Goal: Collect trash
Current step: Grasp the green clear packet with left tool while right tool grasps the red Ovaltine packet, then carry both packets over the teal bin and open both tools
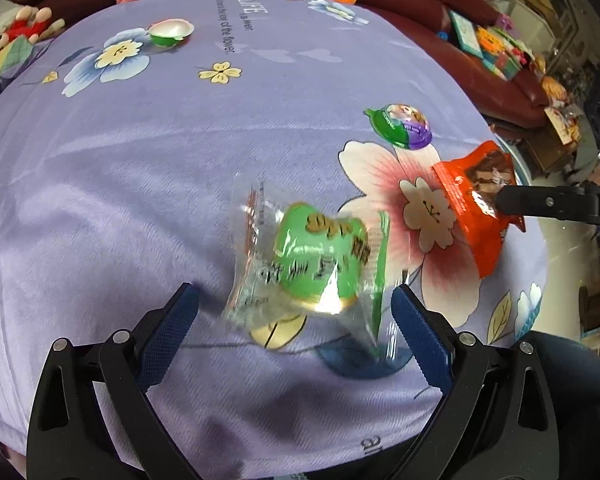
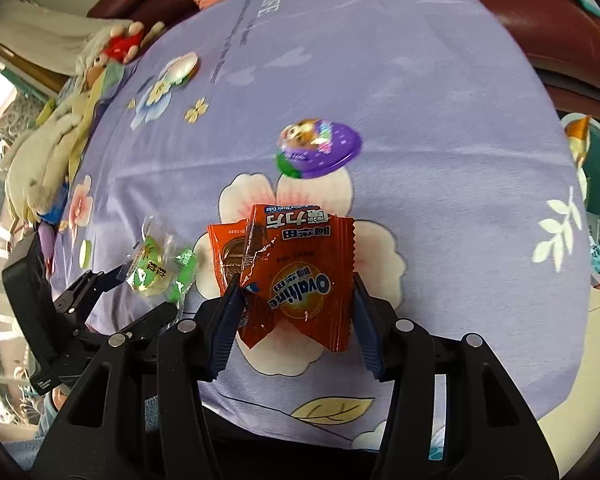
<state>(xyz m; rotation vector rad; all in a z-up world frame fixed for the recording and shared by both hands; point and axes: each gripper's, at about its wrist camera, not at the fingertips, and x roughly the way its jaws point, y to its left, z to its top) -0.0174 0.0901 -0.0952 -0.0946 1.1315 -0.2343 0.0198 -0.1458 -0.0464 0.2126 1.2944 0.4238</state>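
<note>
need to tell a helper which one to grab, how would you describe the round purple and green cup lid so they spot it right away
Start at the purple floral cloth and find its big pink and white flower print. Just beyond that flower's petals lies the lid, past the orange Ovaltine wrapper and the clear green wrapper. It is the only round, flat piece here with a cartoon picture on a purple top and a green rim.
</note>
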